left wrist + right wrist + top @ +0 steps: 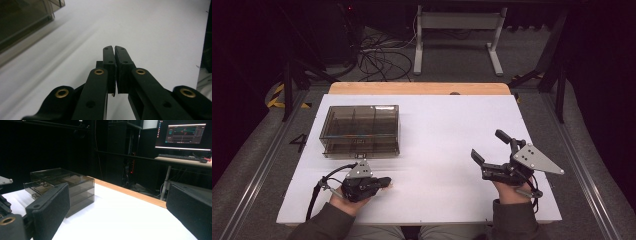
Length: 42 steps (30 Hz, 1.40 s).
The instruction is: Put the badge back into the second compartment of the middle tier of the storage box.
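Left gripper [384, 183]: lying lower left of the high view, jaws pressing together, gripping nothing.
Right gripper [490, 145]: sitting lower right, jaws gaping wide, holding nothing.
Drawer box [360, 130]: standing upper left on the white table [447, 135], just beyond the left gripper.

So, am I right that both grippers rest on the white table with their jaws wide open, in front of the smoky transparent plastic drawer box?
Not quite: only the right gripper has its jaws wide open. The left gripper has its jaws shut with nothing between them, as the left gripper view shows. The smoky transparent plastic drawer box does sit beyond them on the white table.
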Tool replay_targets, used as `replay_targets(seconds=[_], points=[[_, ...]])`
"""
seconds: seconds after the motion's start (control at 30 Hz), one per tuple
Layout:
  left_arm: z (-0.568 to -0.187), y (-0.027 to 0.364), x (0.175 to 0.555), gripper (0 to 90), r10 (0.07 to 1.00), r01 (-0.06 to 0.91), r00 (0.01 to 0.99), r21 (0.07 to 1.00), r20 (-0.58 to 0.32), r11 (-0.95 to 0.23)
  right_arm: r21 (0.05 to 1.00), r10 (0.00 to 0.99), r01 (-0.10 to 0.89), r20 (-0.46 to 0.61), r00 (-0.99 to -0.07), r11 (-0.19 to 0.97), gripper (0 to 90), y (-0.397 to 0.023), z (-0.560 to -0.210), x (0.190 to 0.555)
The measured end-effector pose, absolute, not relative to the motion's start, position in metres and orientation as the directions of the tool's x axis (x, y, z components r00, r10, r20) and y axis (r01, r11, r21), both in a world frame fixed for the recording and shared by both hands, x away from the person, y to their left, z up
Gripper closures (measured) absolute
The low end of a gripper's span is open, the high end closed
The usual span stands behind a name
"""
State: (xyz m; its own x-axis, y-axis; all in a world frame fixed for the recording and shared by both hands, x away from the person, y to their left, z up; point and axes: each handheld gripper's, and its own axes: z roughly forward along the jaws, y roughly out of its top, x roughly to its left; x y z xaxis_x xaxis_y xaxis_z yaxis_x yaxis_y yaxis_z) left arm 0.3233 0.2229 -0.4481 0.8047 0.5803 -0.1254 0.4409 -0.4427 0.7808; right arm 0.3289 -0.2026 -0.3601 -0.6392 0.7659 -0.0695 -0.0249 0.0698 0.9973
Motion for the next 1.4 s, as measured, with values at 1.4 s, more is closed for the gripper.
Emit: replay_targets(seconds=[1.4], points=[[-0.440, 0.229, 0.318, 87.8, 0.611, 0.370, 0.789, 0.842, -0.062, -0.392, 0.997, 0.763, -0.024, -0.071, -0.643, 0.073, 6.2, -0.201, -0.361, 0.329]])
